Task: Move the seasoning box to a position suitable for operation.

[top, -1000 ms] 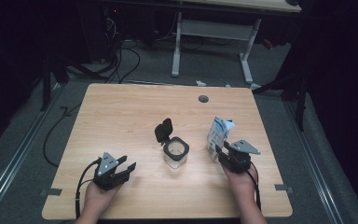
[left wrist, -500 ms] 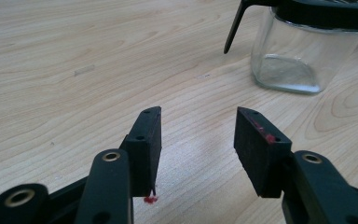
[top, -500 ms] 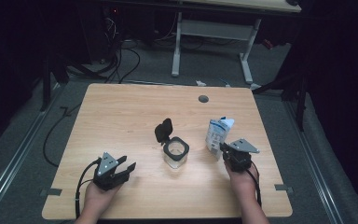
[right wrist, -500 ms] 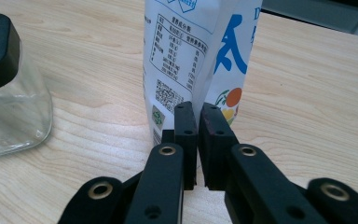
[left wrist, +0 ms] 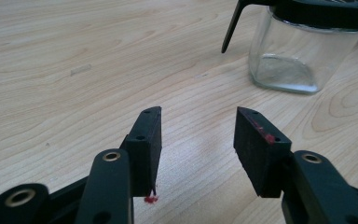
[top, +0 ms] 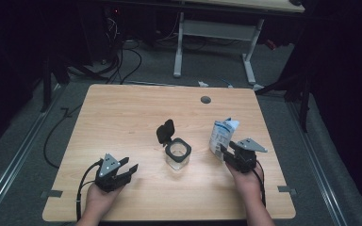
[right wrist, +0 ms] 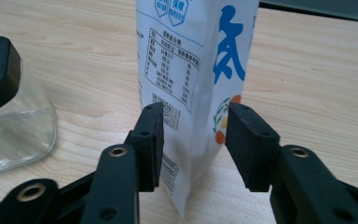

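A white bag with blue print (top: 224, 133) (right wrist: 200, 60) stands upright on the wooden table (top: 132, 117), right of centre. My right gripper (top: 224, 151) (right wrist: 193, 112) sits just in front of it. Its jaws have just been opening and now stand on either side of the bag's near edge without squeezing it. A clear glass jar (top: 177, 154) (left wrist: 298, 56) (right wrist: 14, 126) with a black collar and a flipped-open black lid (top: 165, 132) stands at the table's middle. My left gripper (top: 129, 168) (left wrist: 198, 114) rests open and empty near the front left, pointing at the jar.
A round cable hole (top: 205, 99) lies near the table's far edge. Cables trail from both grippers over the front edge. Beyond the table stand a white desk frame (top: 217, 33) and floor cables (top: 122, 61).
A second ago the bag leaned and looked pinched at the right gripper; now it stands straight with the jaws apart around it. The left gripper has not moved.
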`<move>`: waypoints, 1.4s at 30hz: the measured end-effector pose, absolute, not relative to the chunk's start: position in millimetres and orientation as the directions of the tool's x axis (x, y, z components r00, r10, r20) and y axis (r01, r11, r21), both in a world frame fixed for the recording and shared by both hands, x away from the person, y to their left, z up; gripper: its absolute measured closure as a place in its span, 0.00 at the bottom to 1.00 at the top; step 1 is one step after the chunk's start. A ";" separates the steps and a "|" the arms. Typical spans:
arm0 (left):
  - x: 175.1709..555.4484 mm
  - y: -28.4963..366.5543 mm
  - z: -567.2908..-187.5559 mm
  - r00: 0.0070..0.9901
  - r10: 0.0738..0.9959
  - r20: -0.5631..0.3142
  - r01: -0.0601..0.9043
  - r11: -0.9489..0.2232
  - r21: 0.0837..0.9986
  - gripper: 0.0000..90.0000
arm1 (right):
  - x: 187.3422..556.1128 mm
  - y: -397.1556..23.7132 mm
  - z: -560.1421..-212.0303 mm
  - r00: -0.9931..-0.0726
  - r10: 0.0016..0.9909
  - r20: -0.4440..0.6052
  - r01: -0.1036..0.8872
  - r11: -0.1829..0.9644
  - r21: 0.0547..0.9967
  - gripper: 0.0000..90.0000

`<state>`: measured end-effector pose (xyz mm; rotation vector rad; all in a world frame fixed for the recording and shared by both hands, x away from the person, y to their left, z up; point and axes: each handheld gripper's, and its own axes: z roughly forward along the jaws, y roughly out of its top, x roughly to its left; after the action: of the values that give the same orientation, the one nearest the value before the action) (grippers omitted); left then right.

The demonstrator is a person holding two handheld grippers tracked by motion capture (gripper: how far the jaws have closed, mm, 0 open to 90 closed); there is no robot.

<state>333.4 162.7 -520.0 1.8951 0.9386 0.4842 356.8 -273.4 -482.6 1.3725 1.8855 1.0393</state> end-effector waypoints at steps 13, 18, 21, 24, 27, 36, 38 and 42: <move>334.4 166.2 -520.1 0.623 0.780 -0.061 0.410 -0.259 0.874 0.58 | 370.7 -266.0 -485.1 -0.278 0.960 -0.028 0.480 0.164 0.862 0.51; 334.2 167.1 -520.2 0.621 0.781 -0.067 0.413 -0.253 0.875 0.58 | 369.8 -265.2 -485.1 -0.270 0.962 -0.039 0.478 0.169 0.862 0.67; 334.5 167.2 -520.5 0.620 0.781 -0.068 0.414 -0.253 0.874 0.58 | 368.0 -265.4 -484.9 -0.275 0.961 -0.040 0.468 0.171 0.867 0.77; 334.6 167.0 -520.6 0.621 0.781 -0.068 0.414 -0.253 0.874 0.58 | 366.9 -266.0 -485.5 -0.278 0.959 -0.047 0.463 0.176 0.869 0.81; 334.4 167.2 -520.4 0.620 0.782 -0.067 0.414 -0.253 0.874 0.58 | 366.5 -268.2 -486.4 -0.283 0.959 -0.031 0.456 0.162 0.875 0.86; 334.8 166.8 -521.2 0.623 0.779 -0.067 0.415 -0.256 0.873 0.58 | 363.2 -274.4 -488.8 -0.294 0.956 0.017 0.442 0.121 0.889 0.93; 334.9 166.9 -521.2 0.624 0.779 -0.067 0.415 -0.257 0.873 0.58 | 363.1 -274.0 -489.4 -0.295 0.955 0.015 0.442 0.122 0.889 0.94; 334.4 166.8 -520.8 0.626 0.777 -0.068 0.413 -0.257 0.874 0.57 | 362.4 -270.8 -488.6 -0.305 0.952 -0.037 0.440 0.175 0.881 0.97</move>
<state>334.4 166.8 -520.8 1.8829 0.9474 0.4725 362.4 -270.8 -488.6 1.3121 1.8401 1.0676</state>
